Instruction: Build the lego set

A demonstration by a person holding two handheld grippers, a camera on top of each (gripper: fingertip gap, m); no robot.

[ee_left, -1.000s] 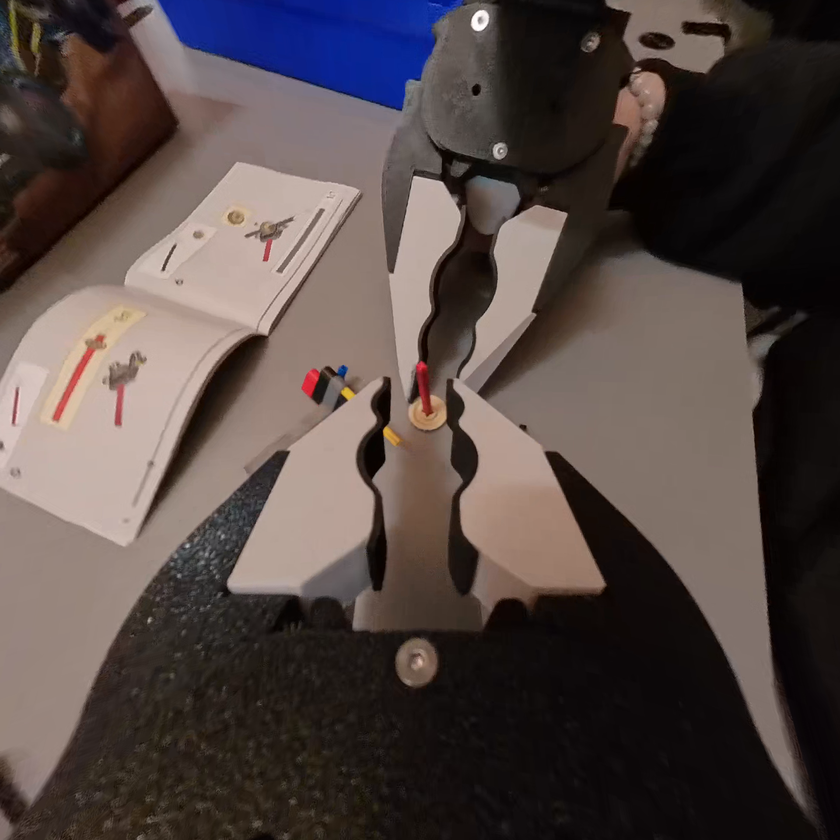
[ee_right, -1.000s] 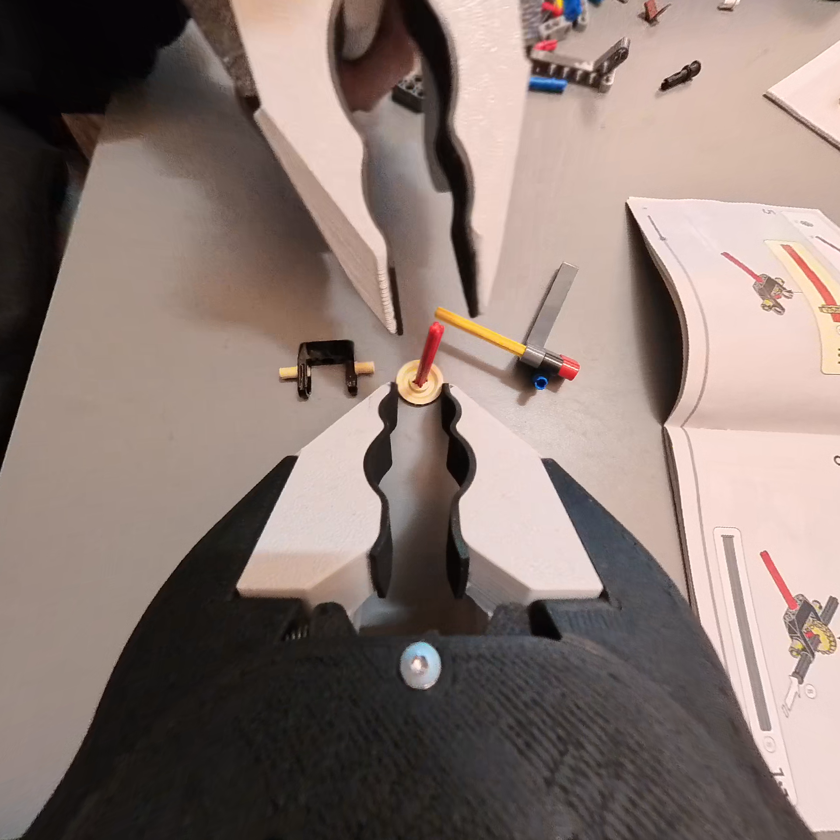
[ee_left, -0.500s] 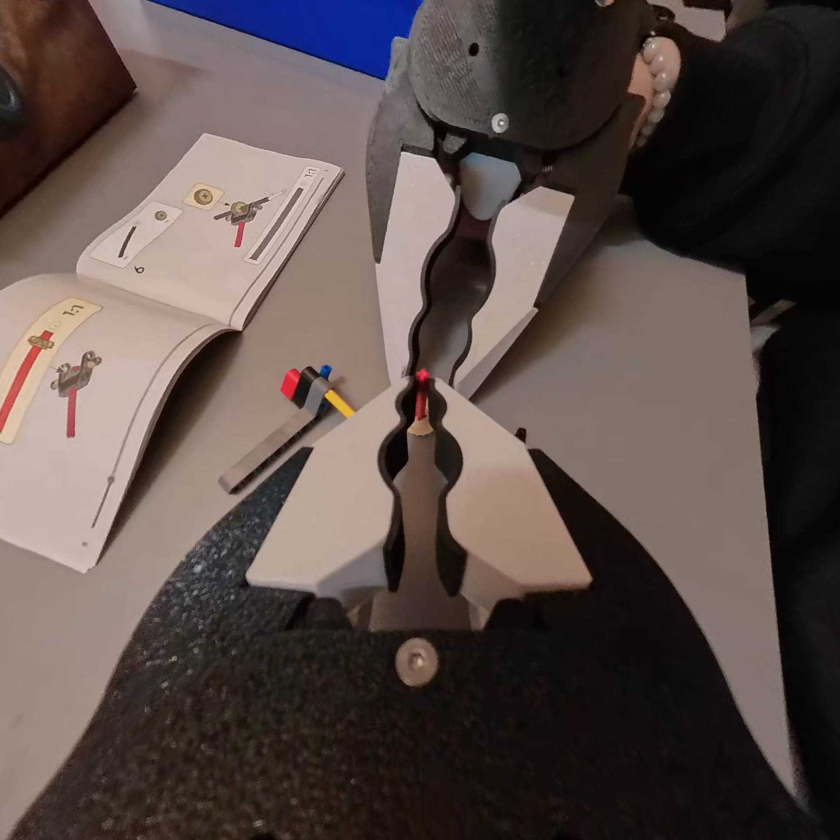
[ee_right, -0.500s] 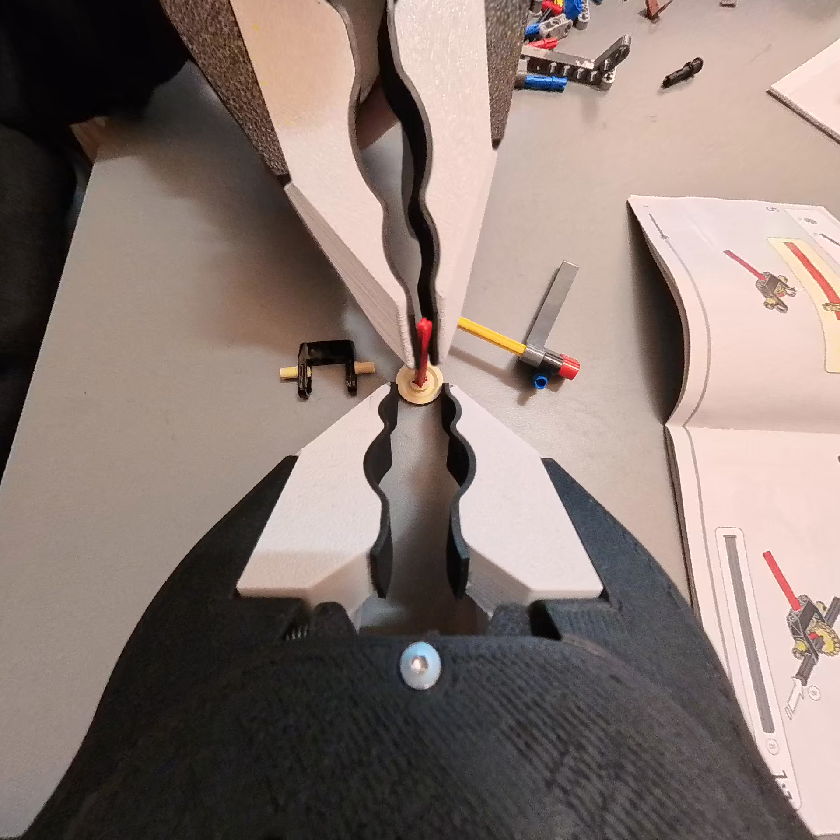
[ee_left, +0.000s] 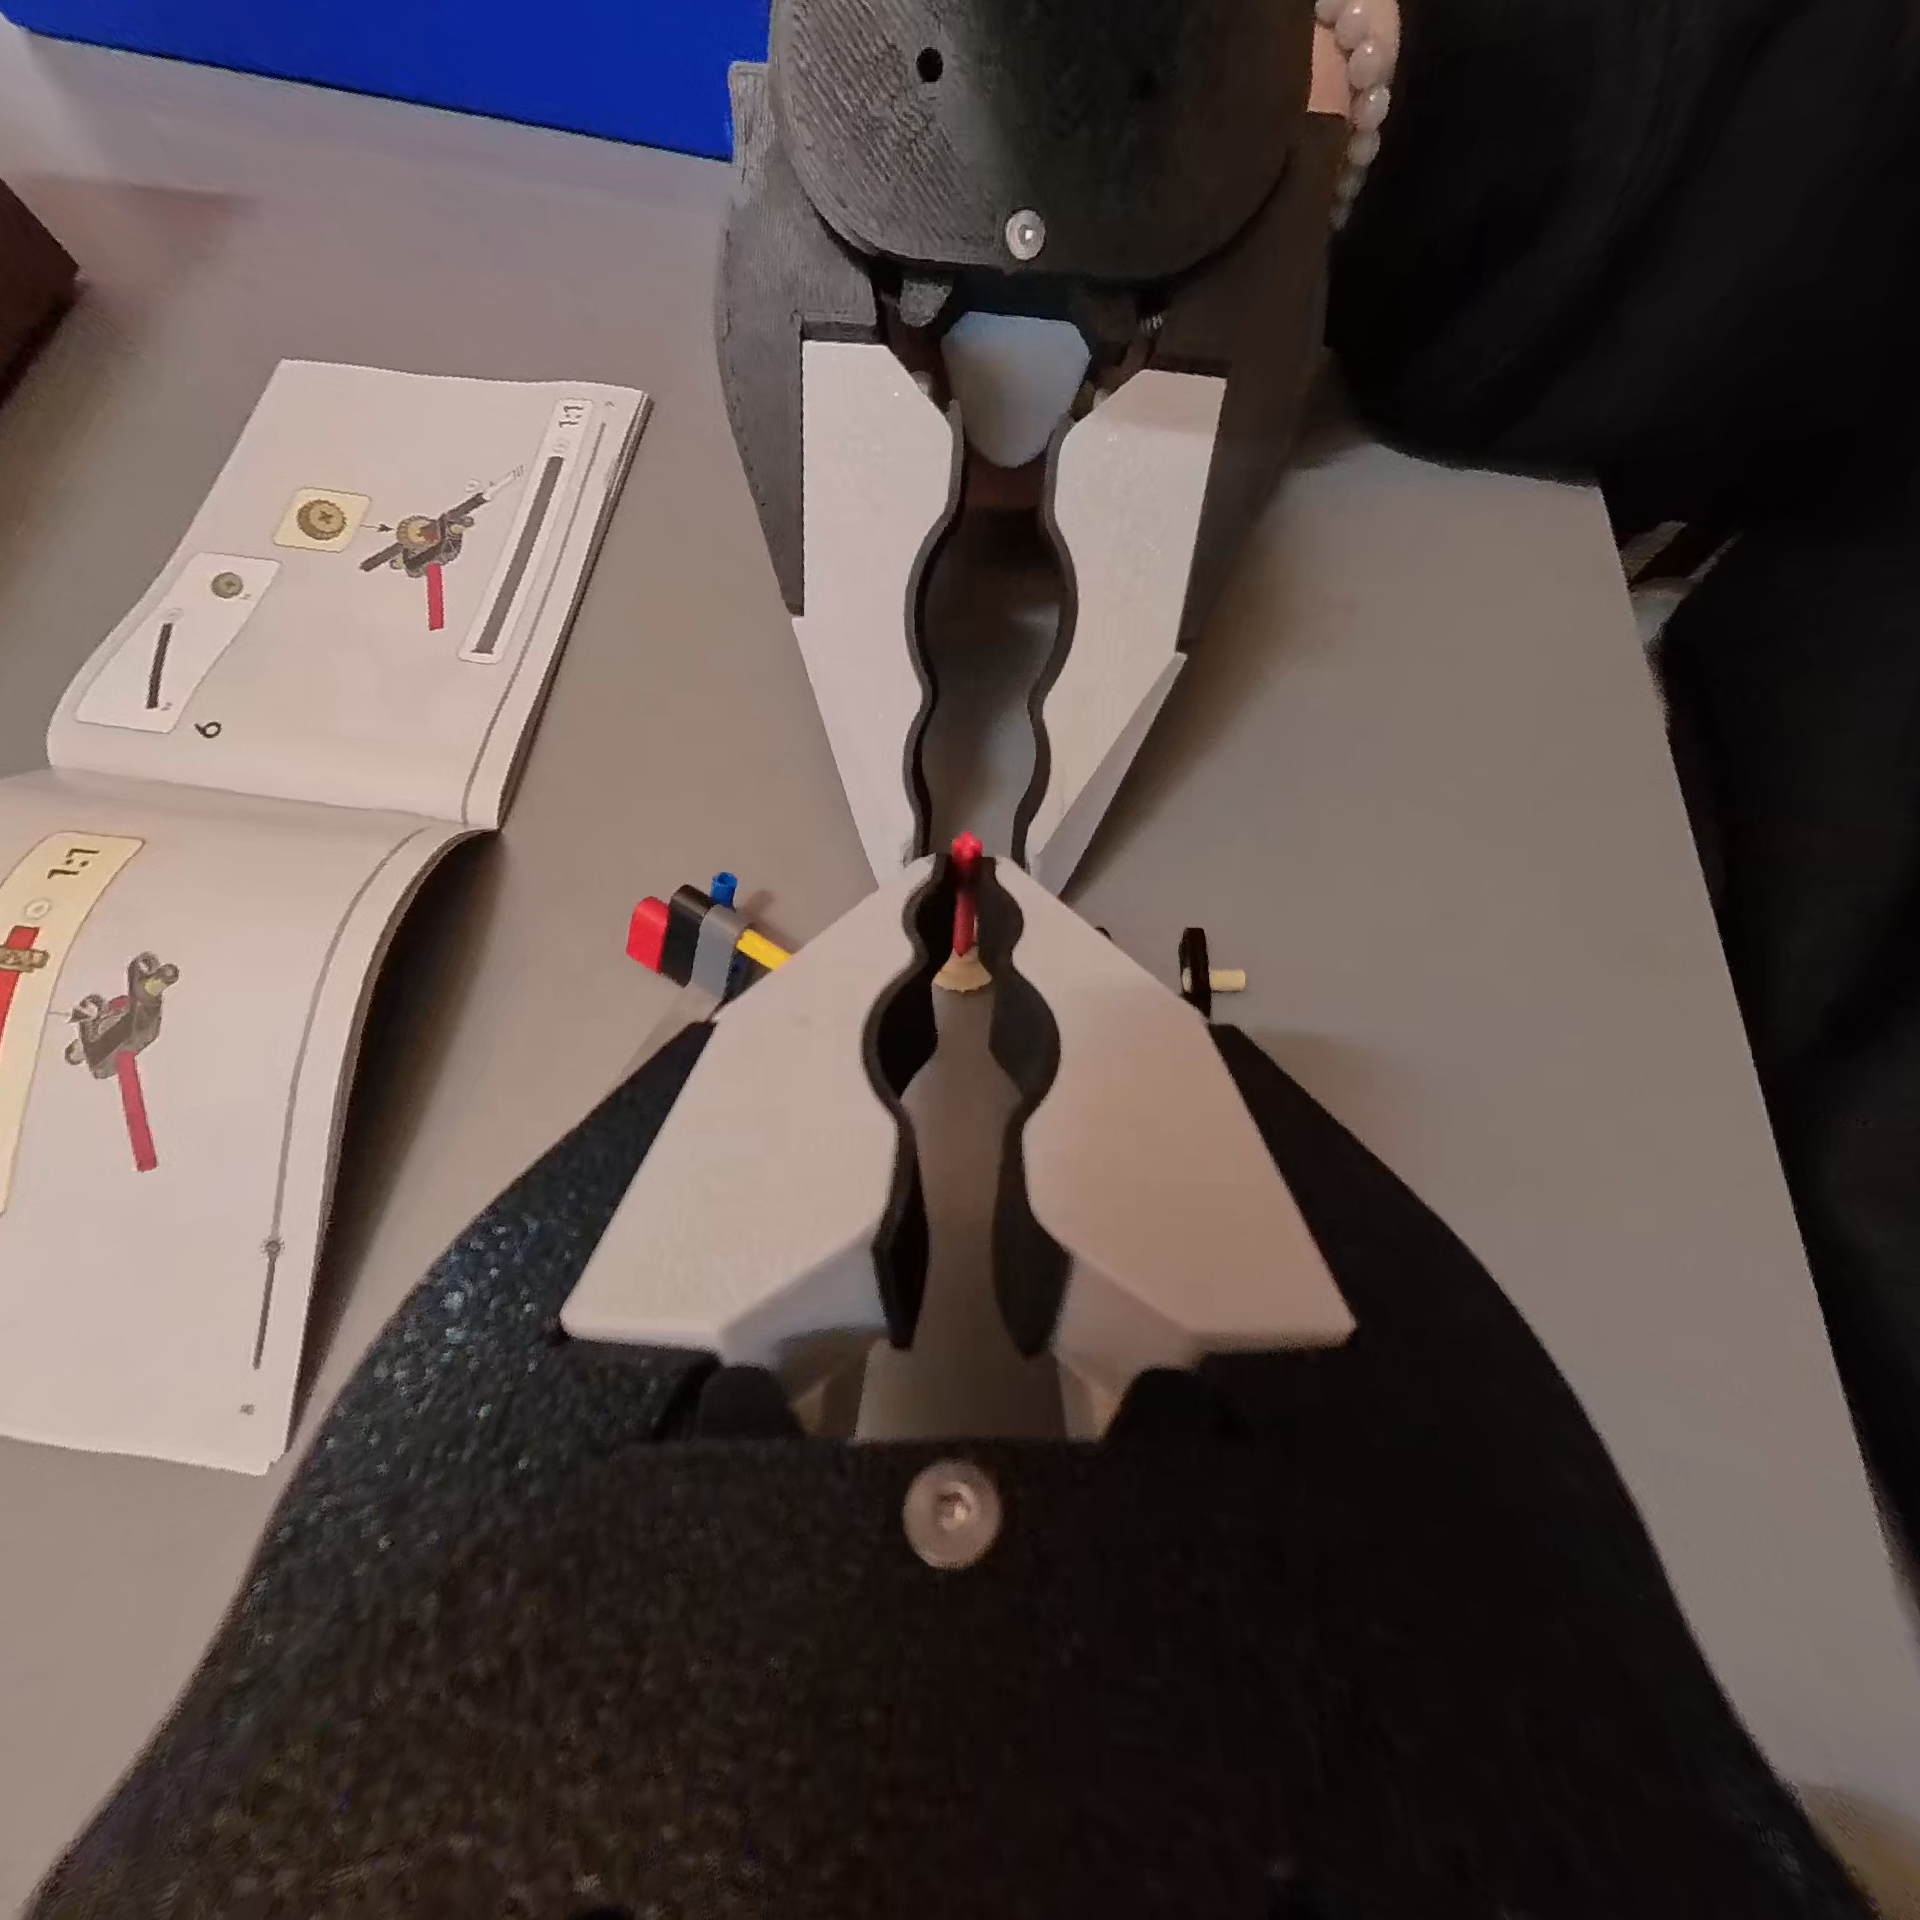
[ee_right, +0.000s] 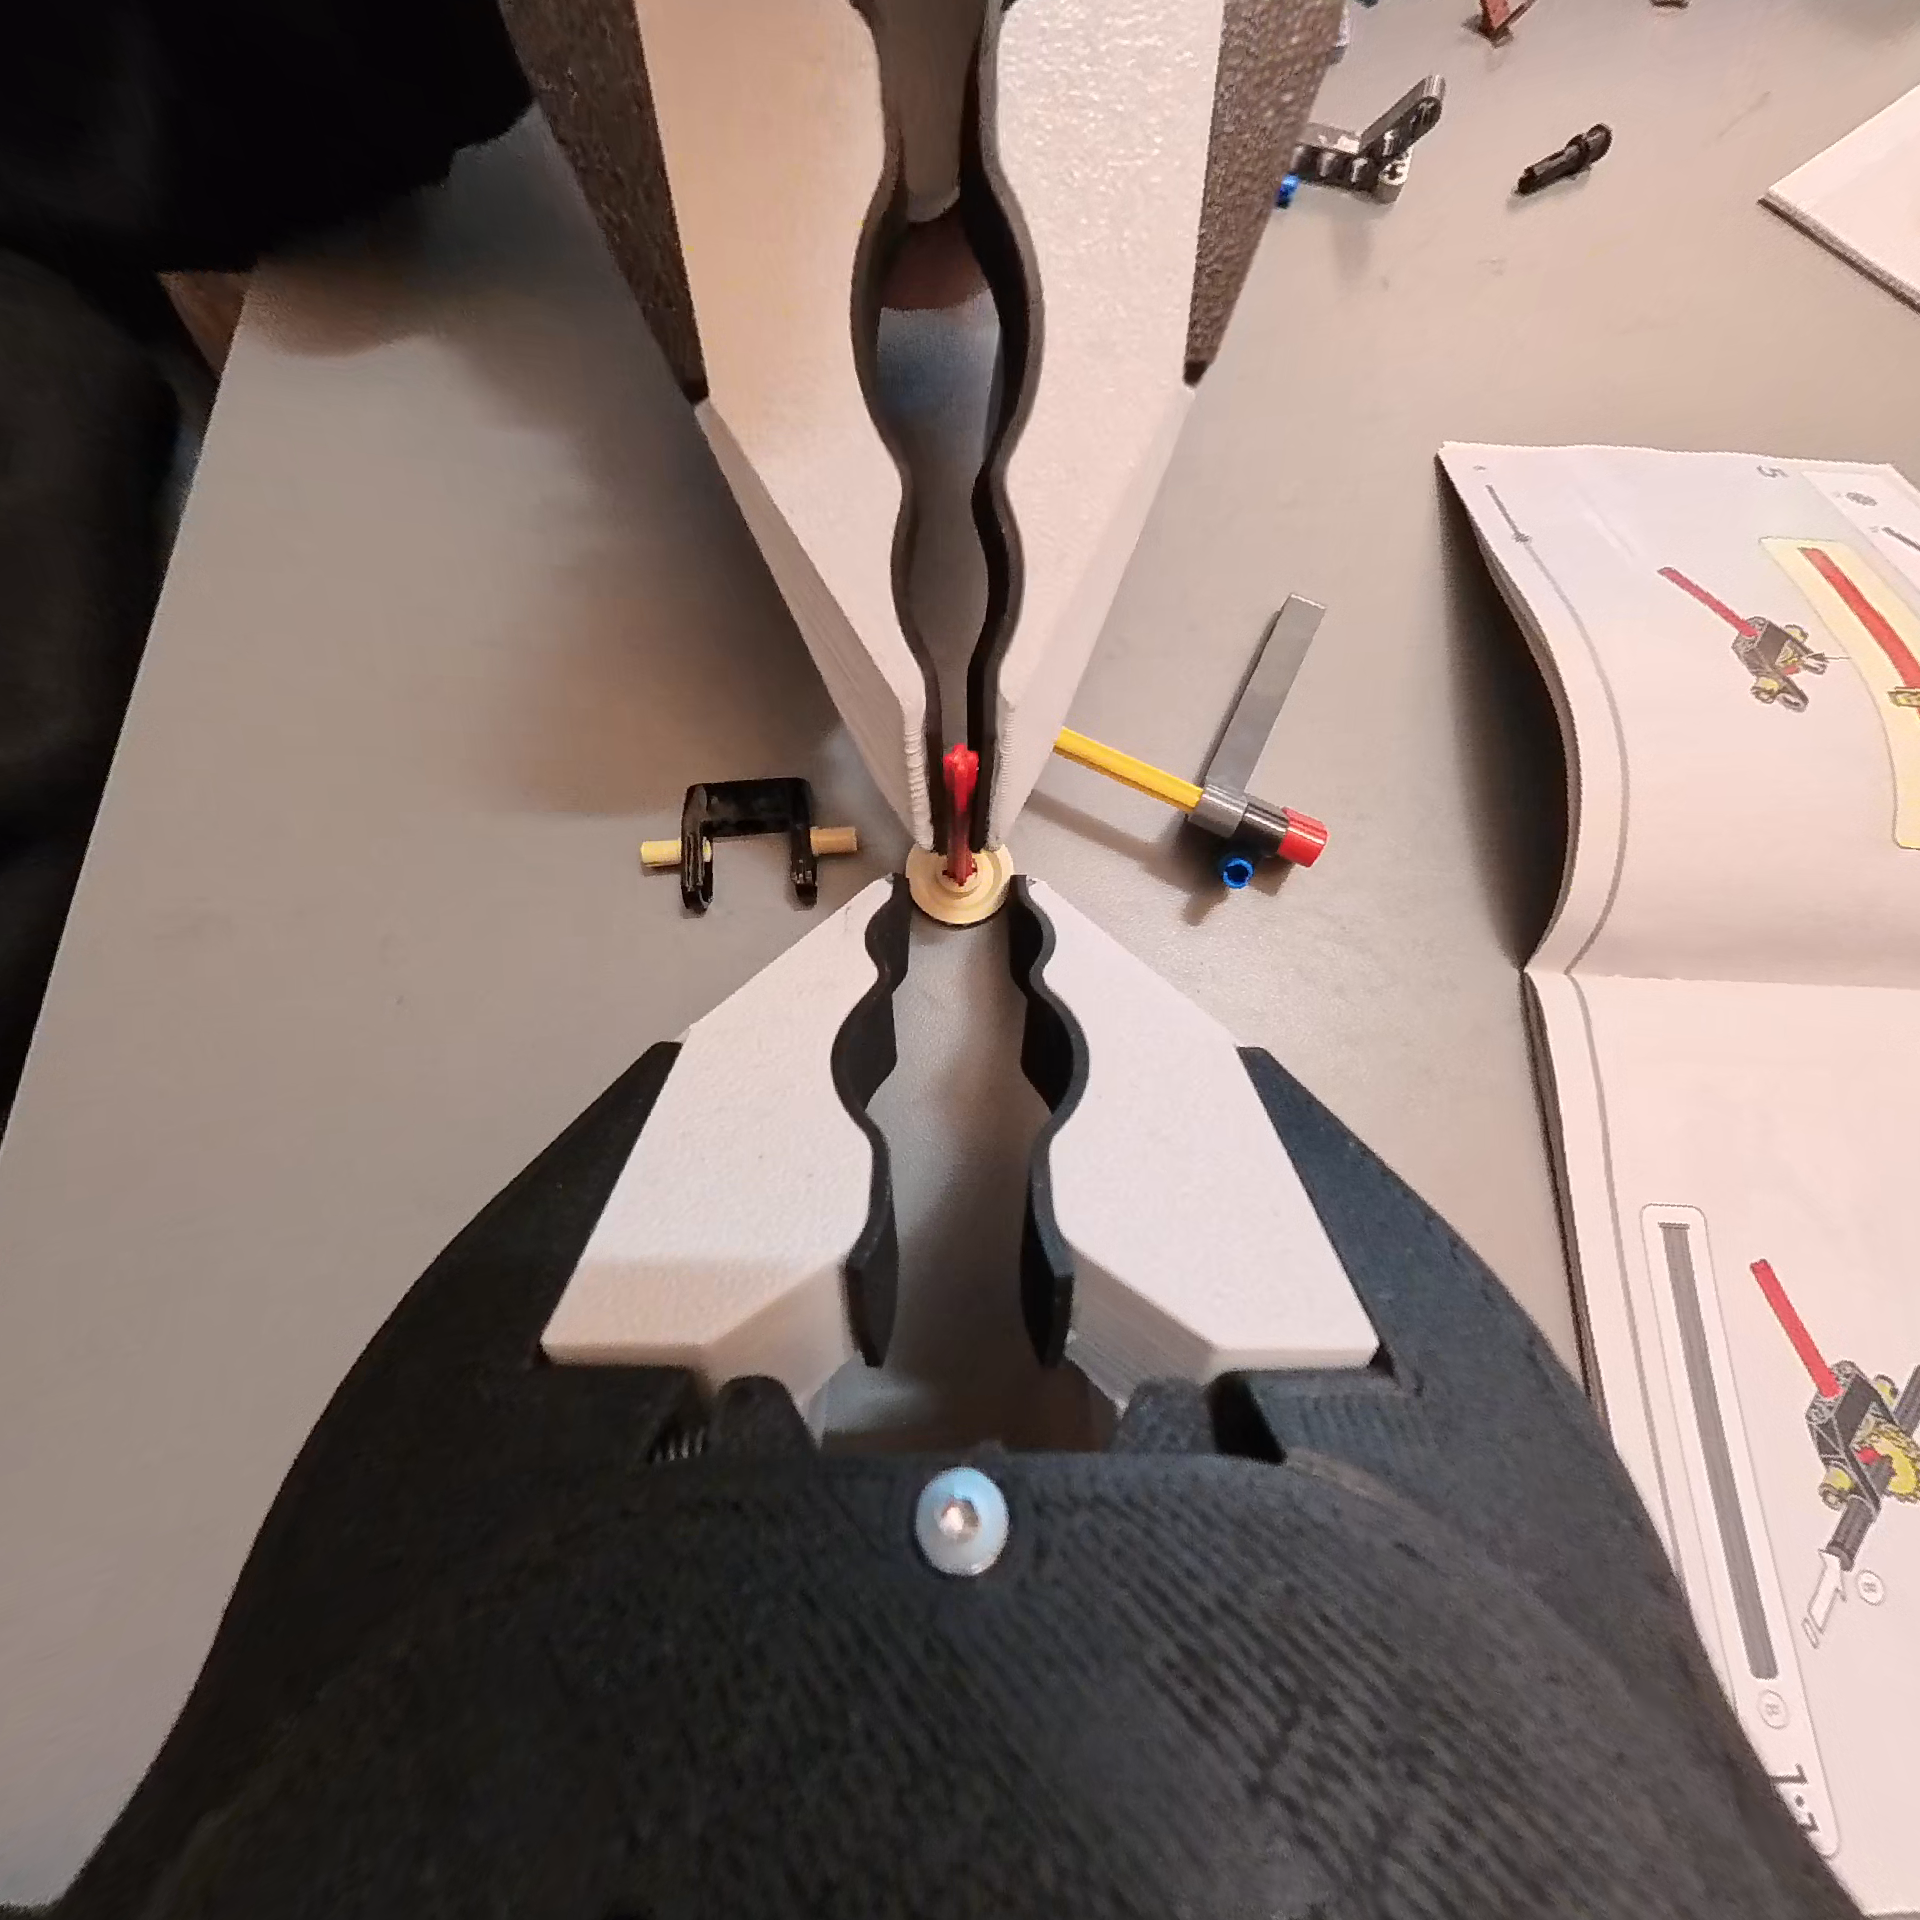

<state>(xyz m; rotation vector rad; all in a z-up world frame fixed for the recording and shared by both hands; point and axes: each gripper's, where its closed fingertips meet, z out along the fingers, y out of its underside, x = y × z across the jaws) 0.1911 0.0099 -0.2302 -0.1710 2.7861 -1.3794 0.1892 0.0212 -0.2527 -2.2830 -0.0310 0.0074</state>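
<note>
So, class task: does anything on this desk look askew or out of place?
Only one thing stands out: the red axle, shut in the left tool, leans slightly in the tan disc rather than standing square. The loose black clip and the grey-and-yellow assembly simply lie beside it, intact.

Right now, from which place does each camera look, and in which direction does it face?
Left wrist view: sits on the left gripper, looks along its fingers at the red axle pinched between them; the right gripper faces it, with a dark sleeve.
Right wrist view: sits on the right gripper, open beside the tan gear; the left gripper comes from opposite.
Both share the axle, gear, black bracket and booklet.
</note>
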